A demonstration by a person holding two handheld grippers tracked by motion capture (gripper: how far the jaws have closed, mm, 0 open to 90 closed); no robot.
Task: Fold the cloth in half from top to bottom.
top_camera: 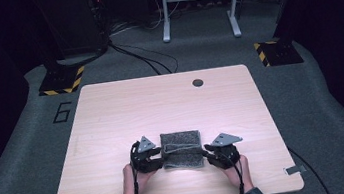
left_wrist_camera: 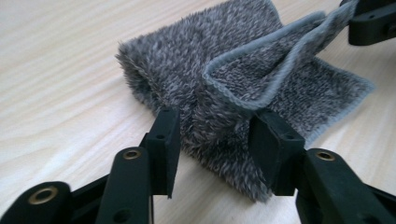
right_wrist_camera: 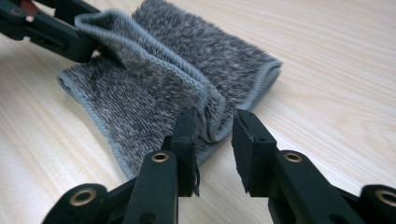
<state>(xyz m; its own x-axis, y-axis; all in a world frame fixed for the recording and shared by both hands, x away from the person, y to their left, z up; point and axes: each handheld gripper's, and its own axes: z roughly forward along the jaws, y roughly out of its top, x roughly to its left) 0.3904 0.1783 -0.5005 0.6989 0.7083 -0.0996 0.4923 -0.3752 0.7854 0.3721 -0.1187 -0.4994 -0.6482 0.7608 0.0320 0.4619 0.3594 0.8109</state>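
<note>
From above, the folded grey towel lies flat between the left gripper and right gripper on the surface. Up close, each gripper sits partly open around a towel corner, and a lifted hemmed layer shows.

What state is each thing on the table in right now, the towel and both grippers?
Grey towel: folded, flat on the table, top layer's near edge lifted.
Left gripper: jaws open around the towel's left edge.
Right gripper: jaws open at the towel's right edge.
</note>
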